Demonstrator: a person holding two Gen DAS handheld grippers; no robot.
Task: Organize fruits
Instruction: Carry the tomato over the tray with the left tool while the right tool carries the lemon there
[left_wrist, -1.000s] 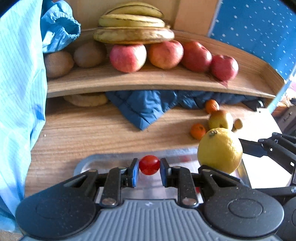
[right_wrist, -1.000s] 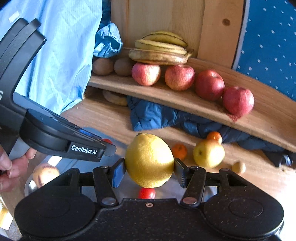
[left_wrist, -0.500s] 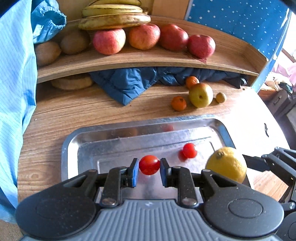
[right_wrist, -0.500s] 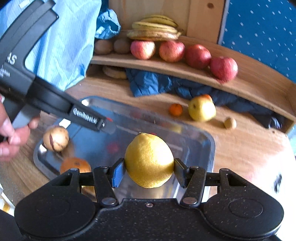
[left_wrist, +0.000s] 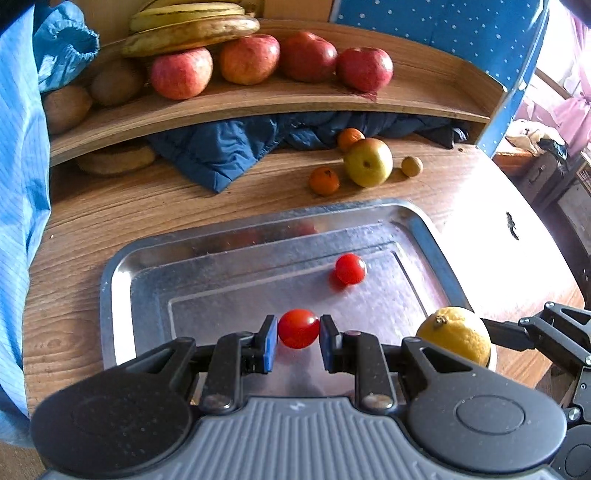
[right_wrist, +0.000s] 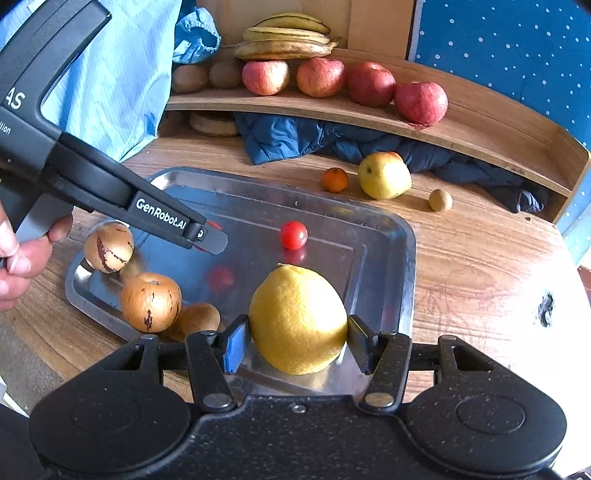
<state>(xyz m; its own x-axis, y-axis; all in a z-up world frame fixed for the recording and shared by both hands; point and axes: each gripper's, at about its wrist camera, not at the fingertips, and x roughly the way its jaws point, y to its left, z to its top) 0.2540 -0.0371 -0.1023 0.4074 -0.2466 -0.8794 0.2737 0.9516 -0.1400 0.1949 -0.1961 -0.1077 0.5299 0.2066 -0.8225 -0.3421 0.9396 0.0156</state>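
My left gripper is shut on a small red cherry tomato, held over the near part of a metal tray. A second cherry tomato lies on the tray's right side. My right gripper is shut on a yellow lemon, low over the tray's near right corner; the lemon also shows in the left wrist view. The left gripper reaches over the tray in the right wrist view.
Brown-orange fruits sit at the tray's left end. Beyond the tray lie a tangerine, a yellow-green apple and a small nut-like fruit. A wooden shelf holds red apples, bananas and kiwis above blue cloth.
Both grippers pulled back and down from the shelf toward the tray, each still holding its fruit. The lemon now sits low at the tray's corner.
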